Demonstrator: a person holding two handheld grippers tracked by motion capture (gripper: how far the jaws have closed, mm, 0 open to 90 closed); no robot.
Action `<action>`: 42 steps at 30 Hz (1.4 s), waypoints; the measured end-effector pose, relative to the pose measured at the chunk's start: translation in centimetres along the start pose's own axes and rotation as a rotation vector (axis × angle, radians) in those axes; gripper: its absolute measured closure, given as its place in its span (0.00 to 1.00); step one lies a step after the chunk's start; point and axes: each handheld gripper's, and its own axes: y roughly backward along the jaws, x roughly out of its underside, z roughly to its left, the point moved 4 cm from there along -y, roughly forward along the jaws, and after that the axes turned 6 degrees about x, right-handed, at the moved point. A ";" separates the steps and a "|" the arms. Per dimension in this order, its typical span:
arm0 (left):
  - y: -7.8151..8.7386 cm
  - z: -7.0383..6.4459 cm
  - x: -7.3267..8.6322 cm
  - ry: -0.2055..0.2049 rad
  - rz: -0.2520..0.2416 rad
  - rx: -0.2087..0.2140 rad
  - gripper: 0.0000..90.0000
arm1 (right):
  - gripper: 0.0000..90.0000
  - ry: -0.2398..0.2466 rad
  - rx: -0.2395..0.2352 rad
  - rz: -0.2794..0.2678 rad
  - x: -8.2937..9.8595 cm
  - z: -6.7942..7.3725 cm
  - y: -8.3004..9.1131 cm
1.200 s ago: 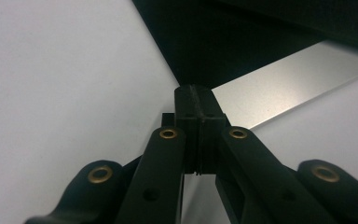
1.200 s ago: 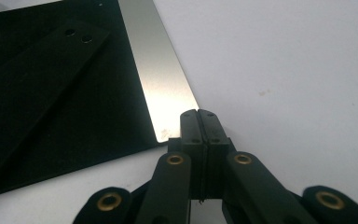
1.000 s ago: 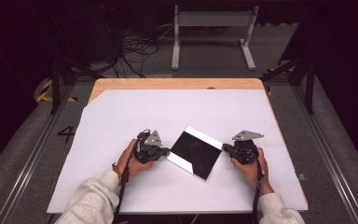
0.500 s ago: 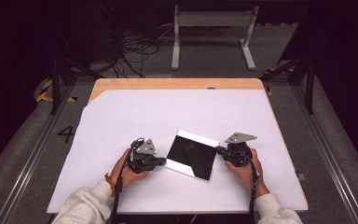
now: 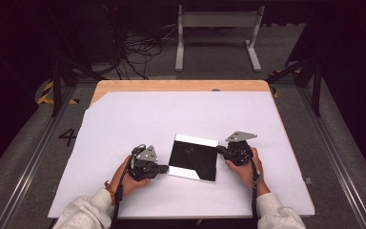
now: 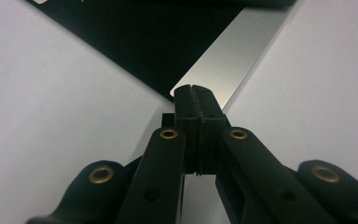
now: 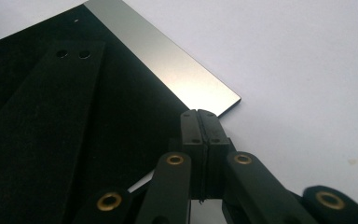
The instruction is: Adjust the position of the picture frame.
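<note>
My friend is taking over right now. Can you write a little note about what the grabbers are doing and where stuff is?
Left gripper: jaws shut, tips at the near-left corner of the flat black square panel with silvery edges.
Right gripper: jaws shut, tips at the panel's right edge.
The panel lies flat on the white table cover, between both grippers.
Done: both grippers are at the panel.
Left: probably nudging or lifting it; I cannot tell whether either grips it.

1. White sheet [image 5: 138,119] on the table: far half bare, free passage across it.
2. Dark square plate [image 5: 193,156] lies flat near the front edge, low, a gripper can pass over it.
3. Left gripper [image 5: 166,168] at the plate's left corner, right gripper [image 5: 219,149] at its right edge; both block those sides.
4. Sheet left of the left hand [image 5: 128,177] and right of the right hand [image 5: 243,167] open.
</note>
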 end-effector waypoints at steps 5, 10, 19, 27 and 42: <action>0.0 -0.3 0.0 -0.014 0.008 0.009 1.00 | 1.00 0.006 0.006 -0.003 -0.4 0.2 -0.4; 0.1 -0.5 0.2 -0.017 0.013 0.019 1.00 | 1.00 0.004 0.001 -0.006 -0.7 0.3 -0.8; 0.2 -1.1 0.3 -0.039 0.022 0.012 0.99 | 1.00 0.022 0.000 -0.006 -1.1 0.4 -1.3; 0.1 -1.1 0.3 -0.085 0.036 0.002 1.00 | 1.00 0.061 -0.024 -0.005 -0.2 1.2 -0.2; 0.1 -1.2 0.2 -0.087 0.044 -0.003 1.00 | 1.00 0.105 -0.095 0.050 1.5 3.3 2.4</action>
